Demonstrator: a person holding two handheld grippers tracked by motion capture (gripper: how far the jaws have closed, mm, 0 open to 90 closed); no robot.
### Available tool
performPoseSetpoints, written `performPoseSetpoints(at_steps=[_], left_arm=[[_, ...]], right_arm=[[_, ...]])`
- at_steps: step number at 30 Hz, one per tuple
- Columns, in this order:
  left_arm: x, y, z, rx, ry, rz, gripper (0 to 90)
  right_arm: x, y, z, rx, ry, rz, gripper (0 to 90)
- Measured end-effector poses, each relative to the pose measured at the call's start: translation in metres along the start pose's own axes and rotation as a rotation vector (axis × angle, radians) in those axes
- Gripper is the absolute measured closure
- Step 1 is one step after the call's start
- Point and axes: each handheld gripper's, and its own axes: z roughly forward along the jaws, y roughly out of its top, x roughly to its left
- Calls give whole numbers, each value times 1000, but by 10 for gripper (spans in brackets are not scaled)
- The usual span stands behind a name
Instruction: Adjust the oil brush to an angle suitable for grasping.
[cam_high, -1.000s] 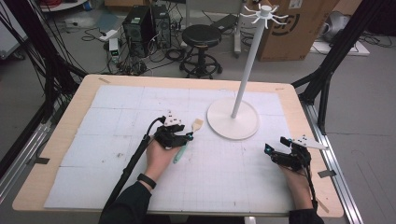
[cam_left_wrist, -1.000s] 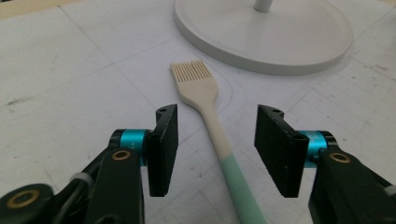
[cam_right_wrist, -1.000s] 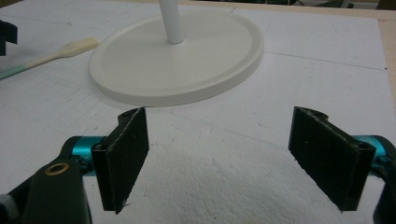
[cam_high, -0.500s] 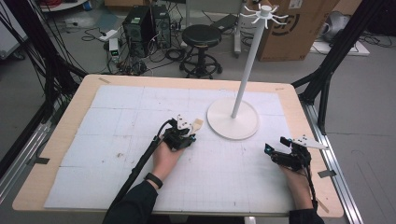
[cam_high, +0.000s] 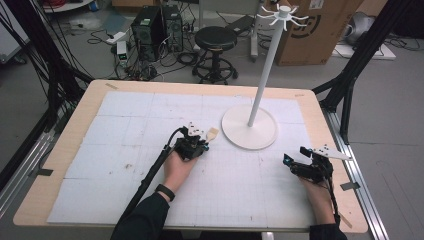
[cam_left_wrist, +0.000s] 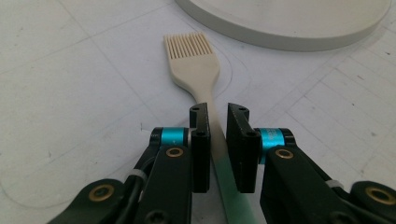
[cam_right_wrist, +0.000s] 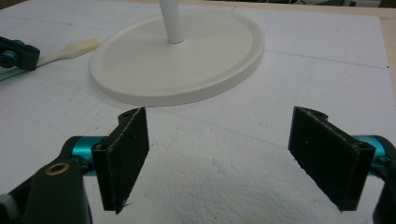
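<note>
White gridded table (cam_high: 125, 150) carries everything. Left gripper (cam_left_wrist: 218, 122) has just been closing; its 2 jaws now clench the brush (cam_left_wrist: 194, 65) by its handle, bristles toward the stand (cam_high: 250, 134). Right gripper (cam_right_wrist: 233, 154) rests released near the table's right edge.

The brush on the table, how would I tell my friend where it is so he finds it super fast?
Start at the tall white stand with the big round base. Just left of that base, the brush lies flat on the white mat, apart from the base, with the left claw shut on its handle. It is the only small cream thing there, with a comb-like head and a green-ended handle.
</note>
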Motion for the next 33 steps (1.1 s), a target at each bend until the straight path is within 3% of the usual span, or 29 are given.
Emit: performPoseSetpoints(at_steps=[4,9,16,23,24,25,26,33], left_arm=[[2,0,0,-4,11,-24,820],[2,0,-2,-4,28,-13,822],[8,2,-16,-25,15,-5,822],[2,12,-37,-95,-56,30,822],[-1,13,-41,-109,-84,46,822],[-1,13,-41,-109,-84,46,822],[-4,15,-43,-126,-112,68,822],[-11,16,-42,-151,-221,102,822]], right_arm=[[-1,0,0,-4,0,-2,198],[-1,0,0,-5,2,1,198],[-1,0,0,-6,3,3,198],[-1,0,0,-3,2,8,198],[-1,0,0,-2,1,11,198],[-1,0,0,-2,4,14,198],[-1,0,0,-3,5,14,197],[-3,0,-1,-10,4,27,197]])
